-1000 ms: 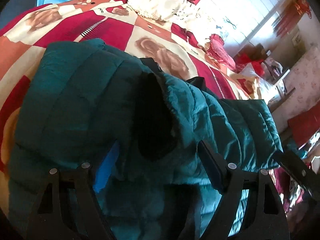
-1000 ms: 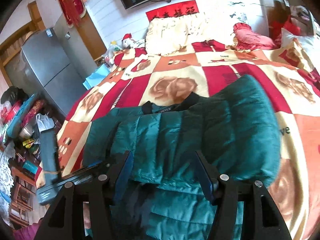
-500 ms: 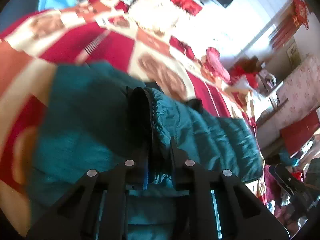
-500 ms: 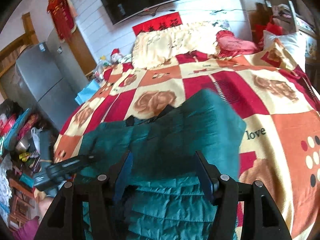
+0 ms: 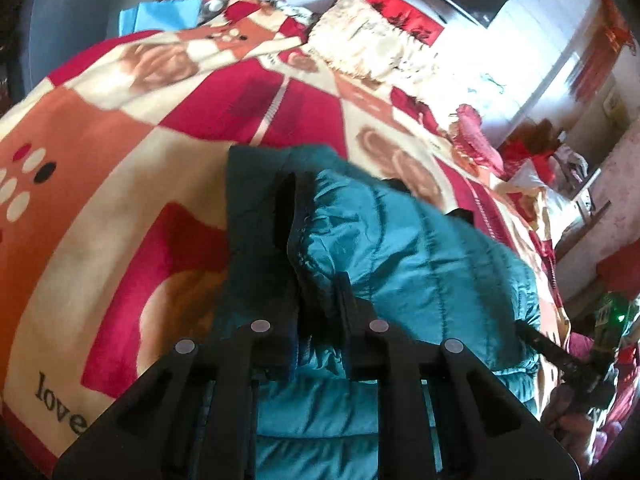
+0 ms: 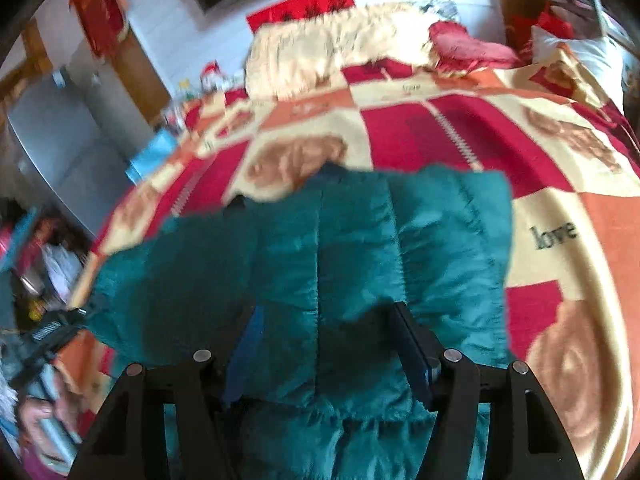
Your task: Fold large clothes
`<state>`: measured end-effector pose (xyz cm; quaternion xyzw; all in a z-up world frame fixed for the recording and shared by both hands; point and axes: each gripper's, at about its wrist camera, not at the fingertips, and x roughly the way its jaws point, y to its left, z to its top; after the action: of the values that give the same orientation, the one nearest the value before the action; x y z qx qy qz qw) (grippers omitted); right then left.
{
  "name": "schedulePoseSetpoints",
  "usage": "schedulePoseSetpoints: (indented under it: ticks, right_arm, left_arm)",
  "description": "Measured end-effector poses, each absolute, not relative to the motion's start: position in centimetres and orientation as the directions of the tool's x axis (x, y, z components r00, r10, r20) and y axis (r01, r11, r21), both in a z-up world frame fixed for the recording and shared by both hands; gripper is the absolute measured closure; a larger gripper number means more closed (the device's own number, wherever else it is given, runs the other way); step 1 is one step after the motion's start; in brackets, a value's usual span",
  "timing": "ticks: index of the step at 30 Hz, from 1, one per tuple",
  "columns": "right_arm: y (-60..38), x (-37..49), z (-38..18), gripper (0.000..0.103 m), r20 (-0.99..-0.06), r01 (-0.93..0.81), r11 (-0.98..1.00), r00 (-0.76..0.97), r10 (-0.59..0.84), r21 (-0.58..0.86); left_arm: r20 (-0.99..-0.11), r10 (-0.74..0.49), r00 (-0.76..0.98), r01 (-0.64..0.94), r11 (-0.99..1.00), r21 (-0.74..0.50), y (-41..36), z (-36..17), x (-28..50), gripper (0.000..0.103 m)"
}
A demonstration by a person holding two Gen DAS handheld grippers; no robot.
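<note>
Teal jacket (image 5: 420, 248): spread on the checked bed (image 5: 120, 128).
Left claw (image 5: 316, 308): pinched tight on a jacket fold.
Right claw (image 6: 324, 344): spread wide, jacket between fingers.

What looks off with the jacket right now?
The teal jacket lies bunched on the bed blanket, its dark lining edge standing up where the left gripper pinches it. Nothing looks torn or spilled.
</note>
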<state>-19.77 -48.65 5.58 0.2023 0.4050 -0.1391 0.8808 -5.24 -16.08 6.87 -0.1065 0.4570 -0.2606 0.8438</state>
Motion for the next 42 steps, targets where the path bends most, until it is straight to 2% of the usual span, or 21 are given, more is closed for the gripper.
schedulePoseSetpoints:
  ticks: [4,6,9,11,13,14,17,21,27,31,34,38,42]
  right_arm:
    - [-47.9,-18.7,3.5,0.04,-0.79,0.415,0.893,0.6,-0.124,0.175]
    - [-48.0,-19.2,4.2,0.04,-0.78,0.406,0.892,0.616,-0.108,0.197]
    - [-49.4,-21.0,6.4,0.04,-0.743,0.403,0.877,0.664,-0.084,0.261]
    - [-50.9,-22.8,8.6,0.04,-0.711,0.427,0.864,0.692,-0.123,0.266]
    - [-52.3,-23.9,10.3,0.04,-0.696,0.45,0.853,0.701,-0.154,0.265]
    - [-53.0,-24.5,11.0,0.04,-0.693,0.467,0.845,0.7,-0.175,0.259]
    - [-54.2,-24.7,11.6,0.04,-0.706,0.501,0.834,0.676,-0.21,0.231]
    - [-53.5,-22.8,10.6,0.04,-0.721,0.478,0.853,0.665,-0.194,0.211]
    - [-52.6,-18.2,6.6,0.04,-0.76,0.469,0.867,0.623,-0.186,0.172]
    - [-53.7,-16.5,3.6,0.04,-0.802,0.53,0.846,0.532,-0.272,0.065]
    - [-54.9,-16.4,2.3,0.04,-0.816,0.554,0.829,0.511,-0.27,0.073]
    - [-54.7,-17.1,3.5,0.04,-0.817,0.548,0.834,0.507,-0.275,0.059]
    - [-53.1,-19.6,6.2,0.04,-0.772,0.515,0.852,0.579,-0.261,0.097]
  left_arm:
    - [-0.716,-0.544,0.436,0.322,0.838,-0.441,-15.7,6.7,-5.1,0.088]
    - [-0.723,-0.541,0.43,0.321,0.84,-0.437,-15.7,7.1,-5.1,0.086]
    - [-0.73,-0.518,0.446,0.321,0.854,-0.41,-15.5,8.3,-5.4,0.074]
    - [-0.709,-0.515,0.481,0.325,0.856,-0.402,-15.2,9.5,-5.8,0.052]
    - [-0.671,-0.523,0.526,0.329,0.853,-0.406,-14.9,10.7,-6.4,0.039]
    - [-0.651,-0.526,0.547,0.331,0.851,-0.408,-14.9,11.3,-6.6,0.037]
    - [-0.64,-0.533,0.554,0.351,0.846,-0.4,-15.9,11.7,-6.5,0.037]
    - [-0.683,-0.491,0.541,0.376,0.867,-0.327,-18.9,10.3,-6.0,0.037]
    - [-0.765,-0.37,0.527,0.359,0.913,-0.194,-21.5,6.1,-4.6,0.037]
    - [-0.763,-0.372,0.53,0.374,0.909,-0.183,-22.1,5.1,-4.5,0.032]
    - [-0.77,-0.34,0.54,0.379,0.915,-0.138,-22.8,4.9,-4.6,0.032]
    - [-0.772,-0.329,0.544,0.38,0.917,-0.123,-23.0,4.8,-4.7,0.032]
    - [-0.773,-0.331,0.542,0.379,0.917,-0.127,-23.1,4.9,-4.7,0.032]
